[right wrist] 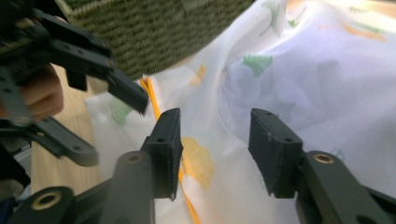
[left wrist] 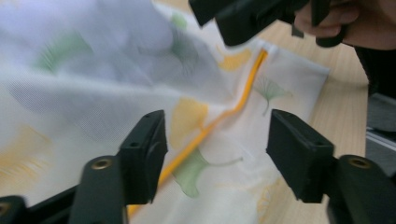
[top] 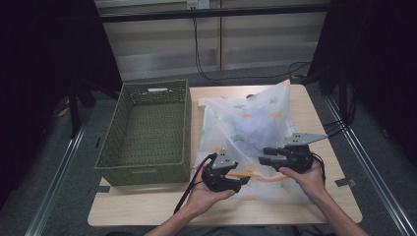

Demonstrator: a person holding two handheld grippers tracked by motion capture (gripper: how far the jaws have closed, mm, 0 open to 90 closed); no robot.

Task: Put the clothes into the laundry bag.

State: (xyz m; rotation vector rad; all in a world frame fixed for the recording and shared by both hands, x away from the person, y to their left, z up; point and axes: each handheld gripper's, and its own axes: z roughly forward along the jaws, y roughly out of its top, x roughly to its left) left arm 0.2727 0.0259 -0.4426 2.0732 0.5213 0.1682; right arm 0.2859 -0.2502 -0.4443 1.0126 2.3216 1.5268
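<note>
A white mesh bag [top: 246, 123] printed with green and yellow leaves lies on the wooden table [top: 314, 108], with something pale blue bundled inside it. An orange zipper [left wrist: 243, 98] runs along its near edge. My left gripper [top: 244, 183] hovers over the bag's near left corner, pointing right. In the left gripper view its jaws [left wrist: 217, 135] stand open above the zipper, touching nothing. My right gripper [top: 263, 157] points left over the bag's near middle. The right gripper view has those jaws [right wrist: 215, 140] open too, with the bag's fabric [right wrist: 327, 93] below them and not pinched.
An empty green woven basket [top: 147, 167] stands on the left half of the table, right beside the bag. Bare wood shows along the table's front edge and right side. Black cables hang at the back wall.
</note>
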